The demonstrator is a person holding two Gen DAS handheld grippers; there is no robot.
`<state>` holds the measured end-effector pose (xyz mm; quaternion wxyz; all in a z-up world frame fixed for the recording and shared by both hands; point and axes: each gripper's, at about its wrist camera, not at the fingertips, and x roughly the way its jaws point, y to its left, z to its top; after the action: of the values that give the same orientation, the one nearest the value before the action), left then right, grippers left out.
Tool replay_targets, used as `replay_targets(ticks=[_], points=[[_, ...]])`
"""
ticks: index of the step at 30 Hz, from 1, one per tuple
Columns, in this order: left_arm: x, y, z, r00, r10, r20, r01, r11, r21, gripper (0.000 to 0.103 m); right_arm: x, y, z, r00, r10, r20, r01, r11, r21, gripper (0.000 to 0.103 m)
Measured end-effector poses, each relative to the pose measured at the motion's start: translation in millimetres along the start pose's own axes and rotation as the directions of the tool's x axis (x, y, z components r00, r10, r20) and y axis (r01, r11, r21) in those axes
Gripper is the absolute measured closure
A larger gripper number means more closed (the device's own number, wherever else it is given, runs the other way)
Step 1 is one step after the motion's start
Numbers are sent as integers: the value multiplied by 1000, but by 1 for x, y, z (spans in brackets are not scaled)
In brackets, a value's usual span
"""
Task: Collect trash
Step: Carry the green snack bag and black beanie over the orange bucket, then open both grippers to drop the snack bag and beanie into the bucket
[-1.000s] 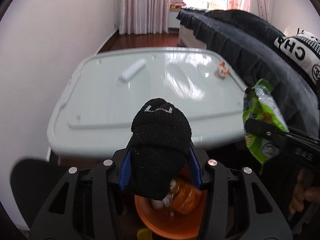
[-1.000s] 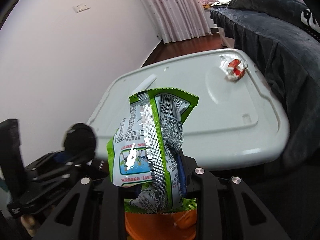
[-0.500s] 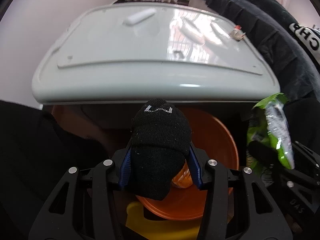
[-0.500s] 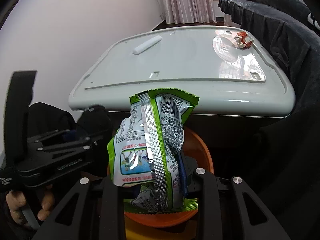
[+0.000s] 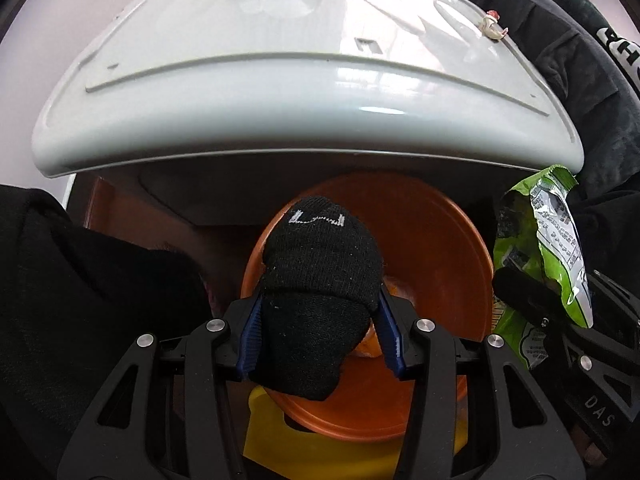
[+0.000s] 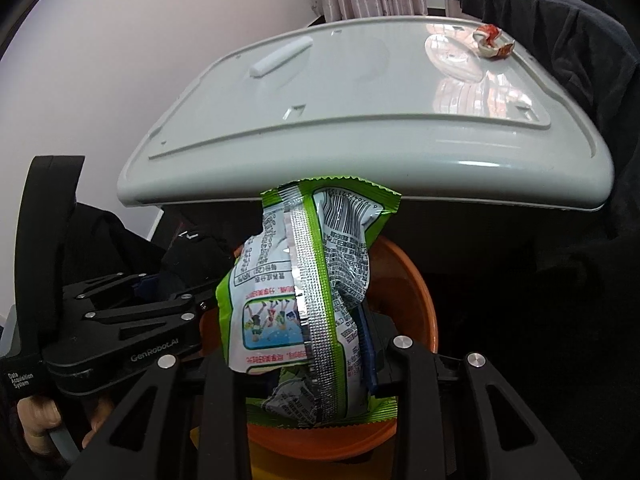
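**binwatcher:** Jaws on both sides are clamped on stuff. The left gripper [image 5: 320, 328] has its blue pads squeezed onto a balled-up black sock [image 5: 318, 300], and the right gripper [image 6: 316, 356] is pinching a crumpled green snack bag [image 6: 304, 292] near its lower end, so the rest sticks up past the jaws. Both hang right over the orange bin [image 5: 448, 248], which sits on the floor just near the table edge. My guess is they're parked there so that letting go drops each piece straight in.

**tidy_tom:** Anything in the bin yet?

**binwatcher:** Something orange and crinkly sits under the sock, can't tell what. There's also a yellow thing [image 5: 272, 432] under the near rim, no idea what it is.

**tidy_tom:** Readable text?

**binwatcher:** The left gripper body says "GenRobot.AI" plus a small "Data Acquisition System" label in the right view. The right one shows "DAS" in the left view. The bag has a barcode and dense print, too small to read. The sock has a little white stitched mark, not legible.

**tidy_tom:** And further back?

**binwatcher:** The pale table [image 6: 360, 120] carries a white stick-shaped piece [image 6: 280, 58] far left and a red-and-white crumpled wrapper [image 6: 490, 42] far right, likely still to collect. A dark blanket [image 6: 560, 40] with partial white lettering lies along the right.
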<state>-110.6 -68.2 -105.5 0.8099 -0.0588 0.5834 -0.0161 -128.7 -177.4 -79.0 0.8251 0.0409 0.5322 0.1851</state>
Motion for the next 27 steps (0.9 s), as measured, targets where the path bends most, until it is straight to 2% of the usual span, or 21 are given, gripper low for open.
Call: replay_targets(ticks=[15, 17, 18, 19, 20, 21, 27], points=[[0, -4, 0, 1000, 13, 4, -13, 1000, 8, 56, -2, 0, -1, 1000, 11, 4, -10, 1000, -3, 69], [0, -3, 0, 1000, 17, -4, -17, 1000, 8, 50, -1, 1, -1, 1000, 7, -4, -7, 1000, -4, 66], [1, -2, 1, 999, 30, -11, -30, 1000, 6, 47, 0, 1, -1, 1000, 3, -11, -3, 1000, -4, 54], [1, -1, 2, 999, 43, -15, -43, 999, 0, 39, -2, 0, -1, 1000, -14, -6, 14, 1000, -2, 37], [0, 1, 3, 999, 45, -14, -45, 999, -7, 31, -3, -1, -1, 1000, -18, 1, 18, 1000, 4, 34], [-2, 3, 3, 999, 42, -9, -42, 999, -18, 30, -6, -3, 0, 1000, -11, 8, 11, 1000, 15, 34], [-7, 12, 3, 1000, 23, -1, -23, 998, -63, 29, -13, -17, 0, 999, -11, 32, 9, 997, 77, 34]])
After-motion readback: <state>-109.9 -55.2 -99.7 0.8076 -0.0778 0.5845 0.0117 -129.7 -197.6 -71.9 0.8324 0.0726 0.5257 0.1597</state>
